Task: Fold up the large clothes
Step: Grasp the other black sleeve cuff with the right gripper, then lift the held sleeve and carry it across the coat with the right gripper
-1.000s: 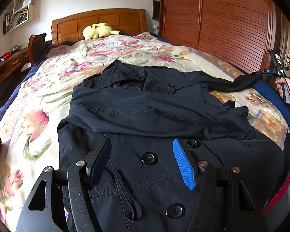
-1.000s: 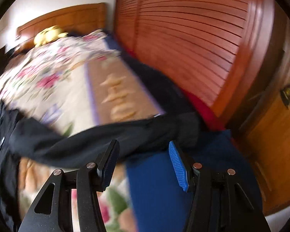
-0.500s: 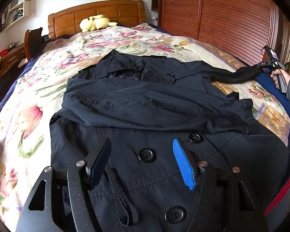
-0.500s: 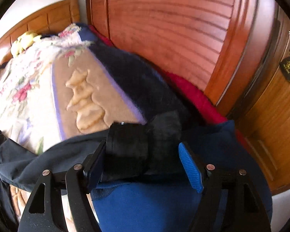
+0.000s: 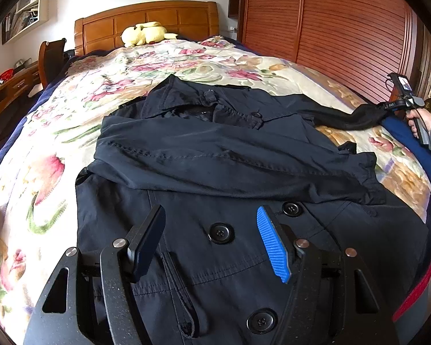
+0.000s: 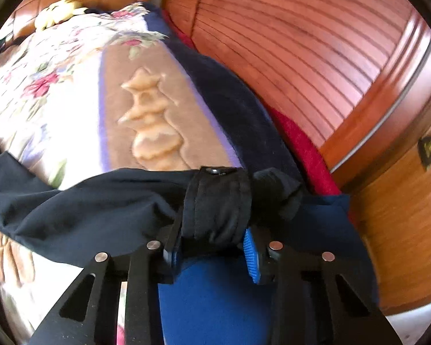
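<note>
Coat (image 5: 244, 166) lay face-up across the floral bed (image 5: 57, 149), collar toward headboard, one sleeve already folded over the chest. Other sleeve (image 6: 100, 201) ran out sideways to the bed's right edge, w/ its cuff (image 6: 218, 204) pinched in the right gripper (image 6: 212, 247), jaws closed on it. Left gripper (image 5: 209, 241) hovered over the hem, jaws wide, holding nothing. Sleeve's long axis pointed back at the chest, so right hand was prob the one to carry it in.
</note>
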